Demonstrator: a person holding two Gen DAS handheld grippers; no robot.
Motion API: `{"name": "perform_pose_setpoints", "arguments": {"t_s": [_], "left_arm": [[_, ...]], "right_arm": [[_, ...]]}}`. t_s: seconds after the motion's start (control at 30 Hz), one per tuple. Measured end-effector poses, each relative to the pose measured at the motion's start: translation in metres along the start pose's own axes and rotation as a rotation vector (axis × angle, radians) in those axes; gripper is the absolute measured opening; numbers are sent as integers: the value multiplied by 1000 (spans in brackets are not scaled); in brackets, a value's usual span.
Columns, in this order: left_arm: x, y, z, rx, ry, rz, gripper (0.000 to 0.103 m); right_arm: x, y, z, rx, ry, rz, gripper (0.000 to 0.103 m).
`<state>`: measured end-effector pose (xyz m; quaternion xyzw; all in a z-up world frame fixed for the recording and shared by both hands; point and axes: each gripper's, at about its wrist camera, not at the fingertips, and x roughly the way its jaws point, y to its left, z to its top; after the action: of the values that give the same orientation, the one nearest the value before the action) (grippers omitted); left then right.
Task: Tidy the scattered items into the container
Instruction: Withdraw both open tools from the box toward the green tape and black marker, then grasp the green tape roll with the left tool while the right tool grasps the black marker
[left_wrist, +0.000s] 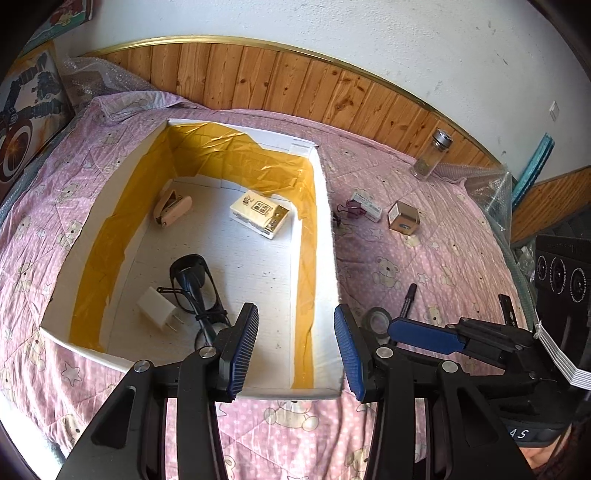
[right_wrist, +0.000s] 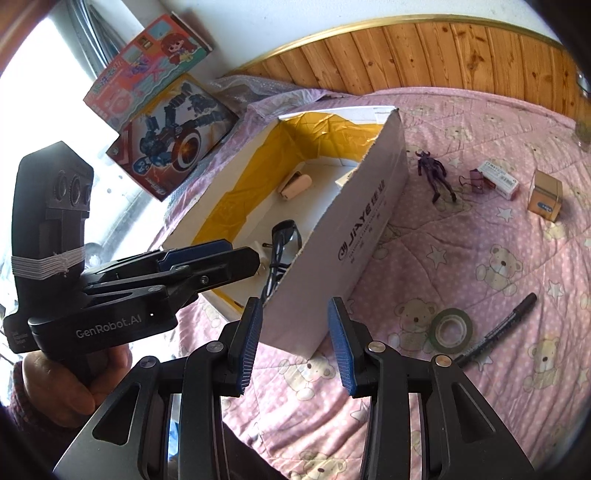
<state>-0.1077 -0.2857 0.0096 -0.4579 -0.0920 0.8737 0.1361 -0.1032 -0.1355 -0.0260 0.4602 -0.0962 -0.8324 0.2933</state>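
Both empty, the left gripper (left_wrist: 295, 347) hangs spread above the box (left_wrist: 327, 236) while the right gripper (right_wrist: 293, 343), also spread, faces the tape roll (right_wrist: 451, 329) lying outside on the bed (right_wrist: 480, 229).

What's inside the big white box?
Inside the box lie a stapler, a tissue pack, a white charger and dark glasses. The left tool covers the near corner.

Glasses (left_wrist: 192, 284) and charger (left_wrist: 157, 308) lie in box (left_wrist: 327, 229); tape (right_wrist: 450, 328) outside right.

Black claw (right_wrist: 293, 347) frames, ribbed blue pads (right_wrist: 341, 347), silver screws; left claw (left_wrist: 297, 350) body marked "GenRobot.AI".
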Motion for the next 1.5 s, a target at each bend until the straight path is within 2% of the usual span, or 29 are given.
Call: {"name": "perform_pose_setpoints", "arguments": {"t_s": [0.33, 0.43, 0.73, 0.97, 1.23, 1.37, 1.5], "left_arm": [[13, -61, -7, 95, 31, -39, 45], [22, -79, -10, 122, 47, -53, 48], [74, -126, -25, 207, 133, -76, 49], [118, -132, -33, 217, 183, -29, 49], [156, -127, -30, 199, 214, 17, 49], [172, -121, -31, 182, 231, 28, 49], [174, -118, -29, 186, 213, 34, 52]], "right_arm": [[-23, -53, -30, 131, -21, -61, 40], [-33, -74, -40, 180, -35, -84, 40], [-52, -131, -62, 309, -48, -130, 41], [-44, -154, -65, 366, -33, -143, 41], [-27, -172, -52, 387, -4, -194, 39], [-17, -180, -45, 394, 15, -217, 28], [-8, -185, -41, 401, 32, -222, 28]]}}
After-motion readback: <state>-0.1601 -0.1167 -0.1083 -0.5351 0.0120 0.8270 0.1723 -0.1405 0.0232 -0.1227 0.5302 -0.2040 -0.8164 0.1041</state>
